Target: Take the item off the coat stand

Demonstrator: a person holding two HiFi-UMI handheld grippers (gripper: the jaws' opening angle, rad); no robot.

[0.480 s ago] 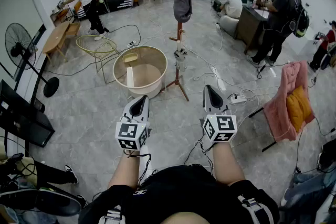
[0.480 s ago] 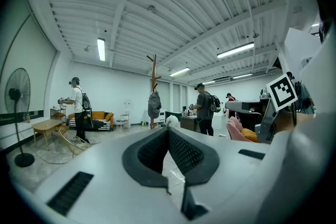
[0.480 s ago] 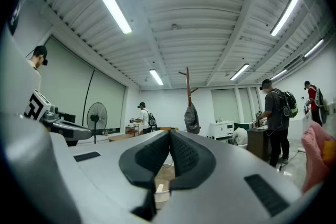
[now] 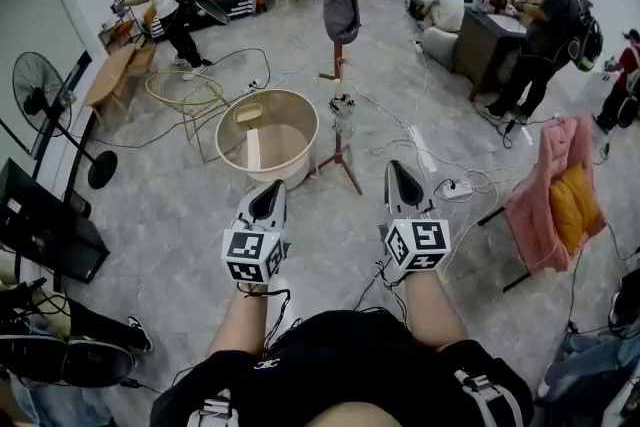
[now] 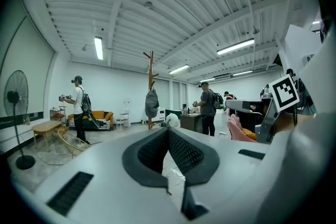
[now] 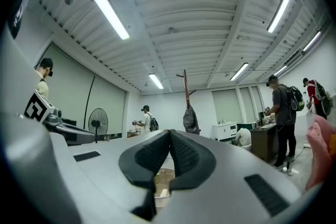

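Note:
A grey bag hangs on a tall wooden coat stand across the room; it also shows in the left gripper view as a grey bag on the stand, and in the right gripper view as the bag on the stand. My left gripper and right gripper are held side by side well short of the stand, both shut with nothing between the jaws. The left gripper's tips and the right gripper's tips meet.
A round beige tub stands left of the stand's legs, with cables and a power strip on the floor. A wire chair, a fan, a pink-draped chair and several people surround the area.
The view has shifted slightly; the coat stand and the people sit a little higher and further left in the picture. Both grippers hold the same pose.

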